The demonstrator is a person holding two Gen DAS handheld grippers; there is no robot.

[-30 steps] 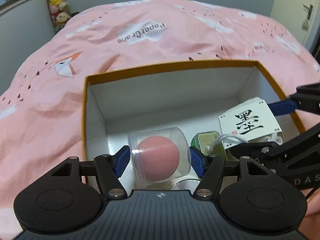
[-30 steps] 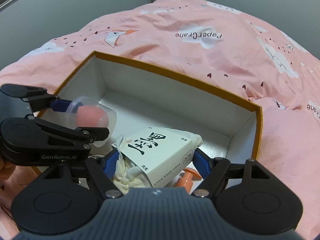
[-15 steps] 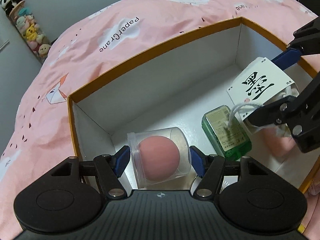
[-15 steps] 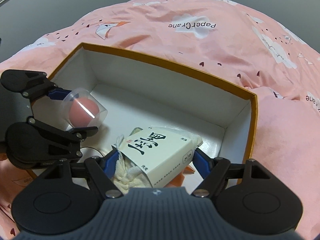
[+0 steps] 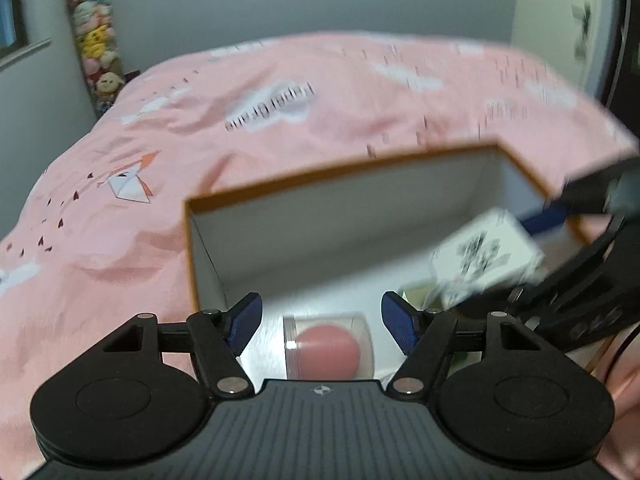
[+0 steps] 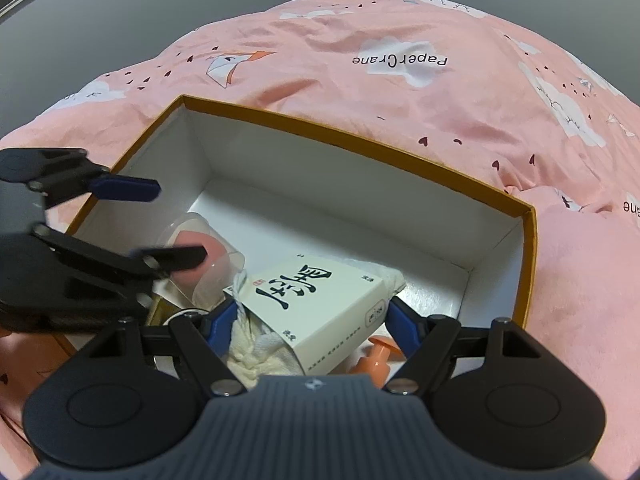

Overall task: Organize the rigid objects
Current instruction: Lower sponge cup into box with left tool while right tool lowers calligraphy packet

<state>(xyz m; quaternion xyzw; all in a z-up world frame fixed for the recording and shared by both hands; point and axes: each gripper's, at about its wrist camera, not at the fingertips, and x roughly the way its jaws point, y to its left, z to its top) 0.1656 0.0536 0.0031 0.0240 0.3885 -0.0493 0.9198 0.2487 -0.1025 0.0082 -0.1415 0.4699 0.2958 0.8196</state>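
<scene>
An orange-rimmed white box [image 6: 360,136] [image 5: 320,178] lies on a pink bedspread. A clear cup with a pink ball inside [image 5: 328,348] [image 6: 208,256] rests on the box floor at its left end. My left gripper [image 5: 322,320] [image 6: 156,224] hovers over the cup with its jaws opening, and the blue pads [image 5: 244,322] stand clear of the cup on both sides. My right gripper [image 6: 308,316] is shut on a white carton with a black character [image 6: 316,300] [image 5: 484,256], which has a white cloth [image 6: 256,344] tucked in it, low over the box's right half.
A peach-coloured peg [image 6: 378,356] lies on the box floor under the carton, and a green item [image 5: 416,294] sits beside the cup. The pink bedspread [image 6: 400,40] surrounds the box. Plush toys [image 5: 94,48] stand against the grey wall at the far left.
The left gripper's jaws have widened and let go of the clear cup, which now lies on the box floor. The left gripper has drawn back and up. The right gripper keeps its hold.
</scene>
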